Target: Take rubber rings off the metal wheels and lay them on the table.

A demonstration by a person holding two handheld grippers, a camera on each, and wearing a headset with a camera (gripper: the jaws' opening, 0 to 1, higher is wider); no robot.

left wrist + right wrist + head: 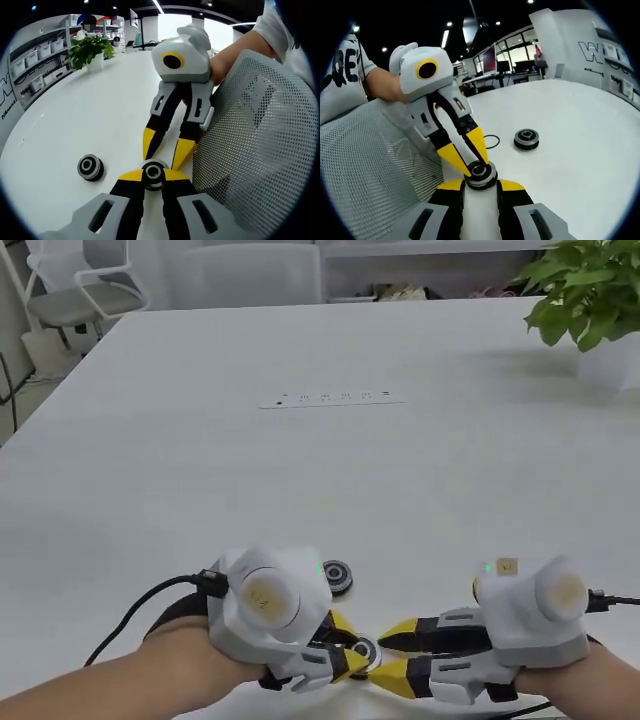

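L gripper (153, 176) clamps a wheel (152, 171) at the near table (320, 470) edge, prob. to steady it. R gripper (165, 153) jaws flank the same wheel, parted; bite unclear, likely after its rubber. Beyond: loose ring (490, 141) laid flat, then 2nd wheel (526, 138), apparently ringed.

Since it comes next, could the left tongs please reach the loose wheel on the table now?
Probably not yet: the left tongs are shut on the near wheel. The loose wheel lies nearby, nothing between.

An open-plan office or lab: a large white table (400, 470), an office chair (85, 285) far left, a potted plant (585, 290) far right, shelved storage bins (37, 57), and desk monitors (490, 59).
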